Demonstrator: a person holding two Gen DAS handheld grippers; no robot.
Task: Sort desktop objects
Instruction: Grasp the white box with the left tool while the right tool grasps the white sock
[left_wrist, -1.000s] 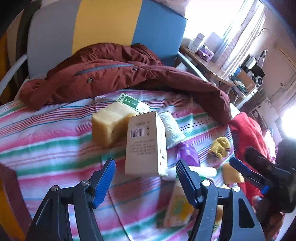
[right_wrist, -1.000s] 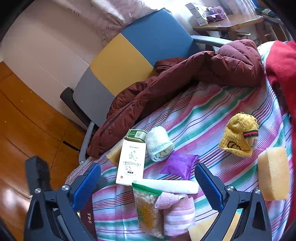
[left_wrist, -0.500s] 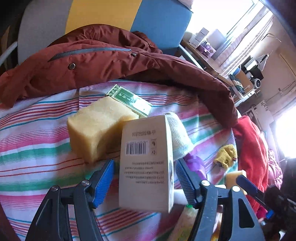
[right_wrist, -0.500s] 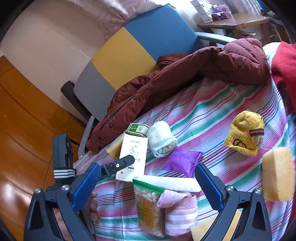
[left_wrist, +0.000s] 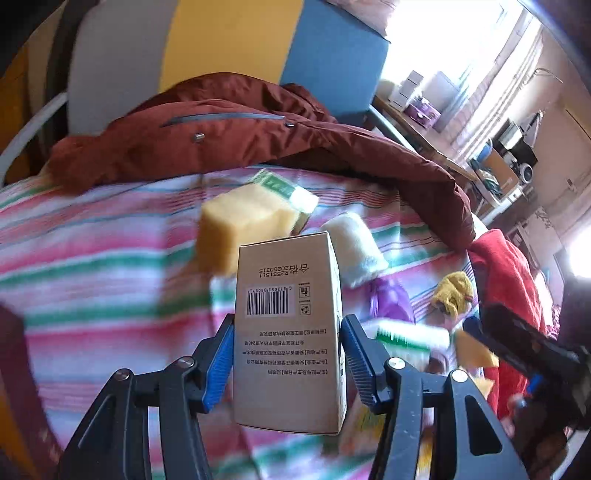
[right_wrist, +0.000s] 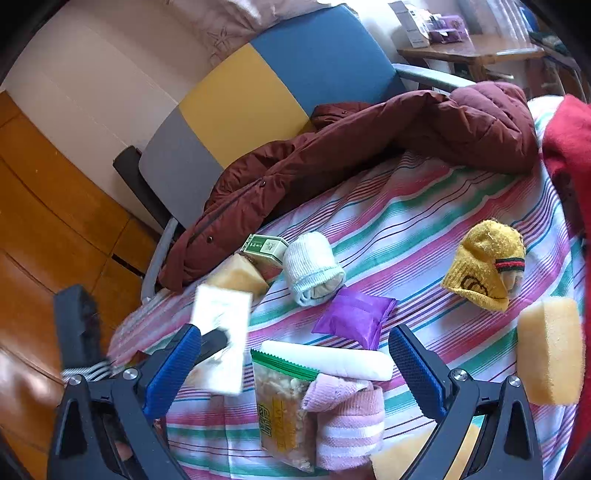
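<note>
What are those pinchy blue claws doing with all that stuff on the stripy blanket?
A person is sorting it with two claws. The left gripper is closing on a white box that sits between its pads. The right gripper hangs open over a snack bag and pink sock, holding nothing.

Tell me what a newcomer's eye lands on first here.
The pale cardboard box with a barcode, front and centre, lifted between the left gripper, whose jaws are closing on it. Behind it, a maroon padded jacket sprawls along the far edge of the pink-and-green striped cloth.
</note>
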